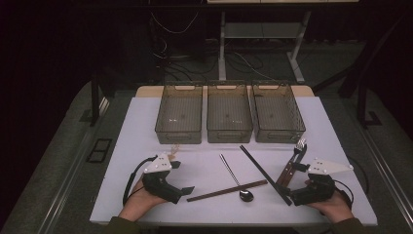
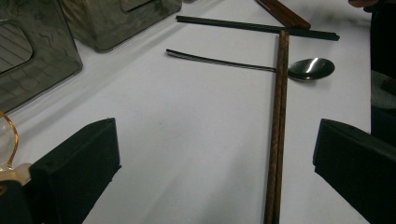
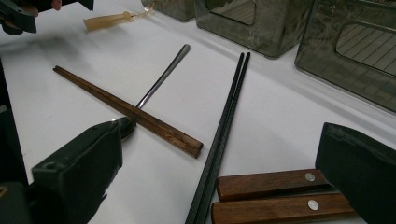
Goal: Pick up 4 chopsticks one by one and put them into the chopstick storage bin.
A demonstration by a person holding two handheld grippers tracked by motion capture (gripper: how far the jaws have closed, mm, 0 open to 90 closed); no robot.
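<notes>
Both grippers are resting low at the near edge of the white tabletop [image 1: 146,126], each held in one of the person's hands. The left gripper [image 1: 187,191] is sitting at the near left with its jaws standing wide apart and nothing between them; in the left gripper view the brown wooden chopsticks [image 2: 278,130] are lying on the bare surface between the jaws, untouched. The right gripper [image 1: 287,195] is sitting at the near right, its jaws also spread wide and gripping nothing; in the right gripper view two wooden-handled utensils [image 3: 275,196] are lying between its jaws, one handle running up to the right-hand jaw.

The brown chopsticks are lying across the handle of a metal spoon [image 1: 243,192] near the middle. A pair of long black chopsticks [image 1: 265,174] is slanting from the middle toward the near right, just beside the wooden handles. A pale, amber-handled utensil [image 3: 108,20] is lying beside the left gripper. Three translucent grey bins [image 1: 229,119] are standing in a row along the far side, well apart from both grippers.
</notes>
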